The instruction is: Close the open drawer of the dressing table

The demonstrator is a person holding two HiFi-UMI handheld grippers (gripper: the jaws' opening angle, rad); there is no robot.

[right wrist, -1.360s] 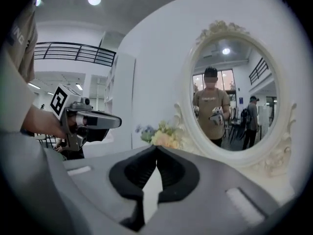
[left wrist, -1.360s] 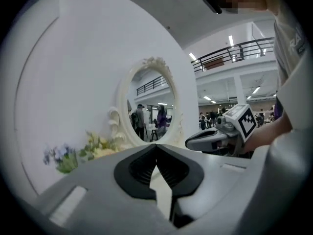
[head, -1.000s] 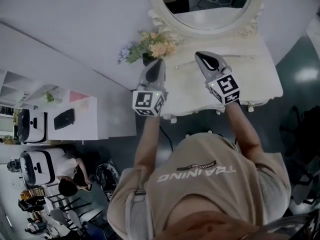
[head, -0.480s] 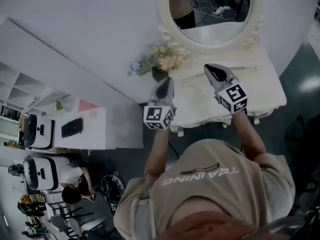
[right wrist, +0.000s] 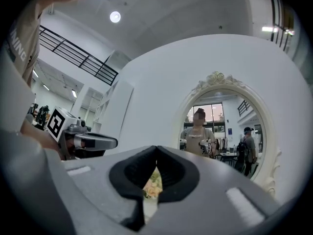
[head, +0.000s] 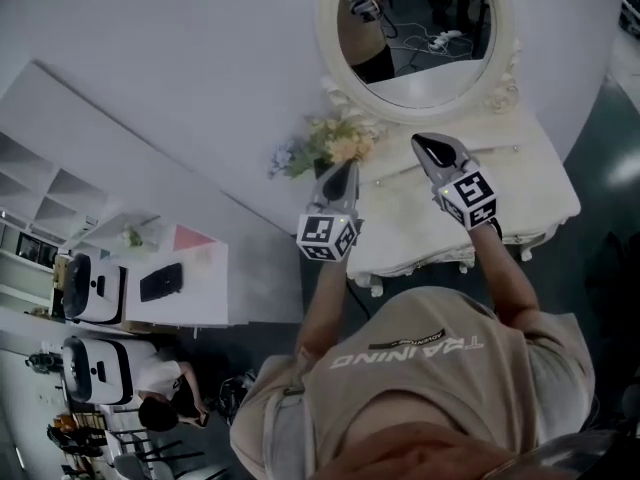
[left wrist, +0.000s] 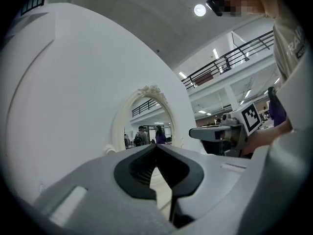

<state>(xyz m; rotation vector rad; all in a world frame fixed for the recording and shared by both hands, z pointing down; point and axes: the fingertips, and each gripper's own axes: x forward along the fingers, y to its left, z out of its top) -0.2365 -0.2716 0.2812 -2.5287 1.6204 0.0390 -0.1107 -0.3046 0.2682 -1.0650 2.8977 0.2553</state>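
Nearest to you is your own beige shirt [head: 420, 368], with both forearms reaching forward from it. Your left gripper [head: 344, 170] has its jaws brought together so the tips meet, and nothing sits between them; only a small hollow shows behind the tips. Your right gripper [head: 428, 145] is the same, tips touching and empty. Through the hollow under its tips you can see a bit of the flowers [head: 335, 146].

The two grippers are held side by side, a little apart, both pointing away from you. From the head view they lie over the top of the white dressing table [head: 530, 193], the left one near the table's left end just beside the flowers, the right one nearer the middle. The drawer lies somewhere in the table's front, under its near edge, and no view shows it plainly enough to tell how far it stands out.

Beyond the grippers the oval mirror [head: 425, 28] rises at the back of the table, against a white wall [head: 180, 58]. Off to your left stands a low white cabinet [head: 200, 288].
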